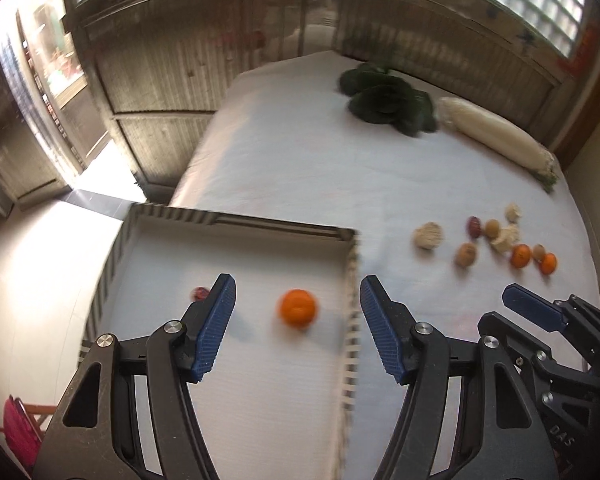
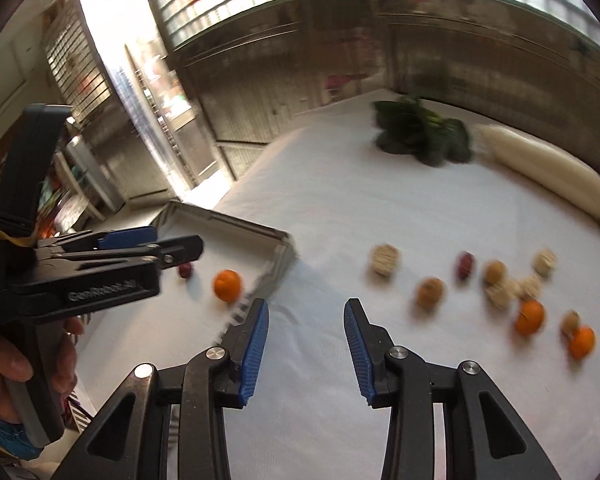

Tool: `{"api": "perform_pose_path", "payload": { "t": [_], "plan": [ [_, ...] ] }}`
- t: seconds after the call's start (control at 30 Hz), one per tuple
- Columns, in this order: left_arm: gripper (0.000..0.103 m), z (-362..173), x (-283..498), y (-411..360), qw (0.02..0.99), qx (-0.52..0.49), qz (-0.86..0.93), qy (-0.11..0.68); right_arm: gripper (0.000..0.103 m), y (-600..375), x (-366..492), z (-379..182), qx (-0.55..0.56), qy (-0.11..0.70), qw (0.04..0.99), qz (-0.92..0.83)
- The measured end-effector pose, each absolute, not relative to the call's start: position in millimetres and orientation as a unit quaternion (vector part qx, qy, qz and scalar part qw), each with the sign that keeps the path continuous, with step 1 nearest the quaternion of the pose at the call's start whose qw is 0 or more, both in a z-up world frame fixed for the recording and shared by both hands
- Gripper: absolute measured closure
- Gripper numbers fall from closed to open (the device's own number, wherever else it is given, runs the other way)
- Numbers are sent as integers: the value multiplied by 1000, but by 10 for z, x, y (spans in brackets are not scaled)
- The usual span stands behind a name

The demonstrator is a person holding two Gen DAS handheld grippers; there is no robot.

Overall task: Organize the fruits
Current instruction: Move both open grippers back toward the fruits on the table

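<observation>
A white tray (image 1: 148, 240) with striped walls lies at the table's left. It holds an orange (image 1: 297, 307) and a small red fruit (image 1: 199, 293). My left gripper (image 1: 296, 292) is open and empty above the tray, the orange between its fingers' line of sight. My right gripper (image 2: 306, 312) is open and empty over bare cloth right of the tray (image 2: 276, 264). Loose fruits lie further right: two oranges (image 2: 530, 317), a red fruit (image 2: 465, 264), brown ones (image 2: 430, 292) and pale knobbly ones (image 2: 385, 259).
A dark leafy vegetable (image 1: 384, 98) and a long white radish (image 1: 496, 136) lie at the table's far side. The white tablecloth (image 1: 300, 168) covers the table. The table's left edge drops to the floor by a bright doorway.
</observation>
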State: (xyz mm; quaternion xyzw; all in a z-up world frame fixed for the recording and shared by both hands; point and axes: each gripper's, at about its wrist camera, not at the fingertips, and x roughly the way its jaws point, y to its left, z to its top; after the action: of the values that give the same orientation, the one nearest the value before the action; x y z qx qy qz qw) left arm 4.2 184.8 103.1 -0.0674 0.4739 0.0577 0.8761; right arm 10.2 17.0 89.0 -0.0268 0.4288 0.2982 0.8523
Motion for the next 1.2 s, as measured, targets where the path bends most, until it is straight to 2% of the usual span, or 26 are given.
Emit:
{"api": "perform_pose_path", "payload": {
  "t": [0.5, 1.2],
  "plan": [
    [38, 913, 218, 915, 868, -27, -11, 495, 65, -1015, -26, 716, 32, 447, 872, 197],
    [38, 560, 706, 407, 854, -19, -59, 517, 64, -1528, 119, 495, 69, 455, 874, 157]
  ]
}}
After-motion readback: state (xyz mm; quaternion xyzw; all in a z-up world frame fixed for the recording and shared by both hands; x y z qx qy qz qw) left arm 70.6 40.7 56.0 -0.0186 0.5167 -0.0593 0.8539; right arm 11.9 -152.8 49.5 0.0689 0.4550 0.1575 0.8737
